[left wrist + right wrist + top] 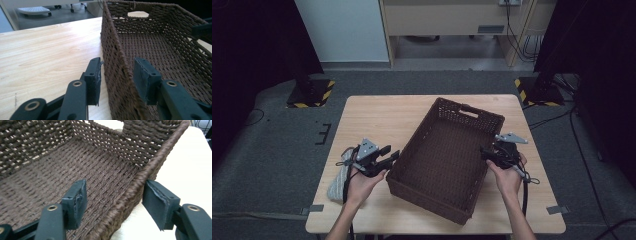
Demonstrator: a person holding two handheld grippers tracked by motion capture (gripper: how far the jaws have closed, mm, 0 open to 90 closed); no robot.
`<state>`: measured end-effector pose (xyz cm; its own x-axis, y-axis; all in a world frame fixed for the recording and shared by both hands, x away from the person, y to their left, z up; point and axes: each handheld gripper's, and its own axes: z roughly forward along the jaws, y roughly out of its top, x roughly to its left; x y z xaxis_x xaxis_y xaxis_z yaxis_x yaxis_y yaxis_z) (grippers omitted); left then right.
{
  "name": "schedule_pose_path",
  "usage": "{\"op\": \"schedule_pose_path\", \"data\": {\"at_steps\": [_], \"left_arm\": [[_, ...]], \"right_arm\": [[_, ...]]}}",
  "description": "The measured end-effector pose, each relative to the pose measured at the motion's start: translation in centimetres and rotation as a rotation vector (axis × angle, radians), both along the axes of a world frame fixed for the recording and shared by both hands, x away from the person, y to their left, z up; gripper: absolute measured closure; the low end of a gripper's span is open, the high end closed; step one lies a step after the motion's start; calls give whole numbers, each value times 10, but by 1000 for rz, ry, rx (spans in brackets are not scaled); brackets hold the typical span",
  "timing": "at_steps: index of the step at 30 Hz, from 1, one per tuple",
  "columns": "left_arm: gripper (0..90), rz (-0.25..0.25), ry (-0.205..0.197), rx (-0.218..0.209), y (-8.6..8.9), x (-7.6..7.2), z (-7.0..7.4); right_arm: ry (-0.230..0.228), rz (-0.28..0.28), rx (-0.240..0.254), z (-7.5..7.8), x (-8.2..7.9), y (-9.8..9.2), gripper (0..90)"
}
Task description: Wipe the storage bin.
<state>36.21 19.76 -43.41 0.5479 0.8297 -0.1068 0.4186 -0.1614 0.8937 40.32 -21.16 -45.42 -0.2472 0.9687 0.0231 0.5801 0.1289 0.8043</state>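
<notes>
A dark brown rectangular woven wicker basket (pixel 447 160) sits on the pale wooden desk (pixel 377 117), turned at an angle so that its far end with the cut-out handle points up and to the right in the high view. It is empty inside and rests flat on the desk, a little right of the middle.

The left hand-held gripper (pixel 393 156) is at the basket's left long wall, held by the person's left hand (pixel 362 182). In the left gripper view its two black jaws straddle that wall's rim: one pad (pixel 93 80) is outside over the desk, the other inside the basket. Gaps show between the pads and the weave, so this hand-held gripper is released around the wall and does not clamp it.

The right hand-held gripper (pixel 486 152) is at the basket's right long wall, held by the right hand (pixel 508 179). In the right gripper view one pad (pixel 76 203) is inside the basket and the other outside above the desk, with the rim running between them. Both pads stand clear of the weave, so it too is released.

A grey and white folded cloth (pixel 340 177) lies on the desk just beside the left hand, at the desk's left edge, apart from the basket.
</notes>
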Motion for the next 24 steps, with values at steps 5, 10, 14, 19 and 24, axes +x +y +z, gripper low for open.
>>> {"op": "schedule_pose_path", "data": {"at_steps": [5, 10, 14, 19, 24], "left_arm": [[551, 10, 5, -8, -1, 7, -1], [544, -5, 12, -17, -5, 10, 0], [543, -20, 20, 0, -12, 13, -1], [550, -51, 40, 17, -25, 17, -6], [587, -63, 55, 48, -34, 17, -14]], "right_arm": [[-21, 1, -59, -2, 0, -1, 502], [-29, 22, -63, -2, 2, -2, 521], [-41, 32, -45, -4, 8, -5, 548], [-38, 34, -68, -3, 20, -4, 602], [-38, 22, -62, -2, 21, -4, 587]]}}
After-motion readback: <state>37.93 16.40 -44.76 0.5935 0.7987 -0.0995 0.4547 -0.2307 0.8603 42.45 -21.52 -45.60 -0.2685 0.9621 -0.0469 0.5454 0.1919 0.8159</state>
